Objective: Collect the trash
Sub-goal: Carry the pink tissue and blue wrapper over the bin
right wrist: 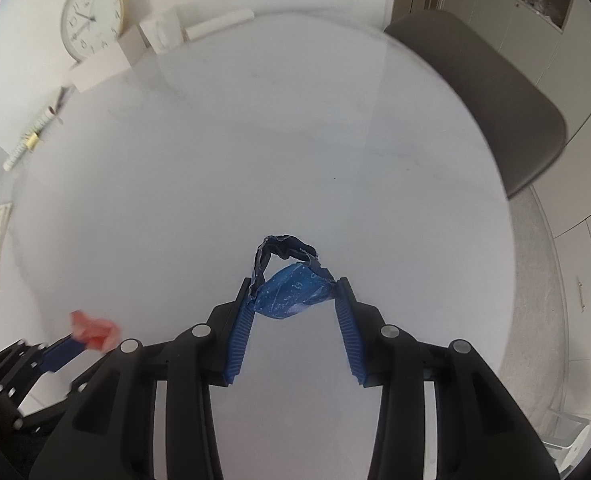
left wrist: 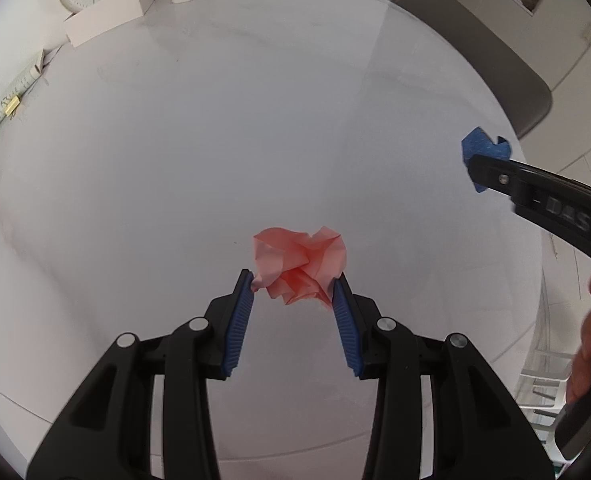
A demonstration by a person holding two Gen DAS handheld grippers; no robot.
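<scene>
The crumpled pink paper sits between the tips of the left gripper, whose blue pads pinch only its lower edges over the white table; so light a wad could slip free if the hold loosens. The right gripper likewise clasps the crumpled blue wrapper at its very tips; the loose torn loop above could snag or tear away.

Left tongs and right tongs each pinch crumpled paper at the tips.
</scene>
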